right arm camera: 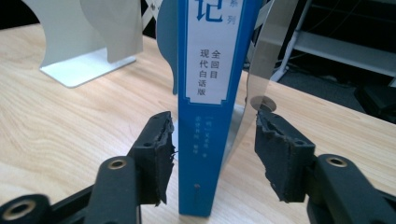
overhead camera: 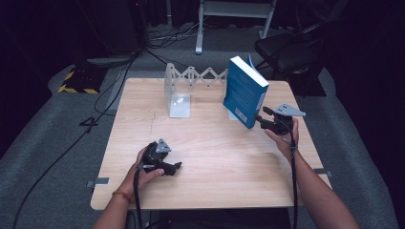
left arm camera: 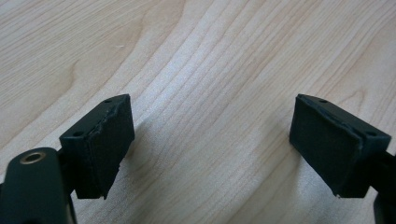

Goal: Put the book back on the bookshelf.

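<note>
Book [right arm camera: 212, 93]: blue, upright on the table [overhead camera: 210, 157] at the right end of the white expanding bookend rack [overhead camera: 191, 78], tilted a little; spine faces the right gripper [overhead camera: 267, 123]
Handling: judged stiff and fairly heavy; glossy cover may slip; best taken low on the spine, both covers pinched
Right gripper: jaws apart either side of the spine, pads [right arm camera: 159, 154] off the covers; nothing clamped
Left gripper [left arm camera: 212, 149]: jaws wide apart over bare wood, holding nothing; near the front left of the table, well apart from the book
</note>
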`<state>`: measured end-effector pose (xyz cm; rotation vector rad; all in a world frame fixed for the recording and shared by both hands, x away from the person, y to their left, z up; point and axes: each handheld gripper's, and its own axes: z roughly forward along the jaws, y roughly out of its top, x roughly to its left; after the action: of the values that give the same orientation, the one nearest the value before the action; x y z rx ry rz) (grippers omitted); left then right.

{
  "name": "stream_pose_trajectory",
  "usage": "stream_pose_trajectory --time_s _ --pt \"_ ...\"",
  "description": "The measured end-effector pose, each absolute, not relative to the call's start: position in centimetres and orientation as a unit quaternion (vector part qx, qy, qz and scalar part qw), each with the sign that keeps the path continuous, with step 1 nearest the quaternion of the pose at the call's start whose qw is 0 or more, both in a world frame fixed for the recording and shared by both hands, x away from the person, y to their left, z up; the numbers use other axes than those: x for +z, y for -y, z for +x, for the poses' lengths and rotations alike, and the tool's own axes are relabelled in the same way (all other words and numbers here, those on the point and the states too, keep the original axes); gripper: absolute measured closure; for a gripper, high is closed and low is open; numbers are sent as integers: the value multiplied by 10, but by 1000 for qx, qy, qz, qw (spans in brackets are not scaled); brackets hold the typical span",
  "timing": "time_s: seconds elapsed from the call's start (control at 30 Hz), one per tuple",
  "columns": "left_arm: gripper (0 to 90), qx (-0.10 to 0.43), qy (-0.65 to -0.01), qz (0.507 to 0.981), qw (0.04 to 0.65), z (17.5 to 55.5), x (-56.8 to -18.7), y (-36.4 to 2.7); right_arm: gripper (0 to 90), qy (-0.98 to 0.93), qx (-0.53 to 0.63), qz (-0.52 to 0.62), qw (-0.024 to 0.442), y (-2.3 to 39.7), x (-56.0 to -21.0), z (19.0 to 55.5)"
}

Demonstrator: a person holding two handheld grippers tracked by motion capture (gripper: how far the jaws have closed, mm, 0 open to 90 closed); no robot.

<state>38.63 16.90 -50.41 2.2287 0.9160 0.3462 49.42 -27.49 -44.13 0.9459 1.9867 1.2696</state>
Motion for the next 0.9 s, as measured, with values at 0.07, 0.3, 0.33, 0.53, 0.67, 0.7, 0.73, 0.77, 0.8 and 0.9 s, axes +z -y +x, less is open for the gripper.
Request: stream_pose_trajectory --time_s 0.07,0.3,0.33,0.53,0.67,0.7,0.73,0.77,0.8,0.9 --pt "145 133 -353 859 346 386 -504 -169 439 -753 475 352 287 277 -439 493" --pt "145 133 -353 859 346 386 -504 -169 368 -775 460 340 269 286 -432 485" --pt "145 134 -353 859 346 386 -504 -169 358 -780 457 338 262 287 -431 484" --pt "145 134 -354 859 346 386 -504 -169 317 -804 429 329 246 294 -427 471" --pt "145 133 -354 858 347 386 -504 -169 300 -813 419 322 243 299 -426 462" --pt "145 133 -354 858 347 386 -504 -169 298 -817 412 321 245 300 -426 460" --pt "145 133 -354 858 347 386 -504 -169 295 -820 407 320 245 300 -426 458" --pt "145 133 -354 858 347 386 -504 -169 295 -822 404 319 243 301 -427 456" --pt "145 133 -354 858 347 386 -504 -169 295 -824 402 318 242 302 -427 454" --pt "145 134 -355 858 347 386 -504 -169 291 -830 392 313 245 305 -429 448"
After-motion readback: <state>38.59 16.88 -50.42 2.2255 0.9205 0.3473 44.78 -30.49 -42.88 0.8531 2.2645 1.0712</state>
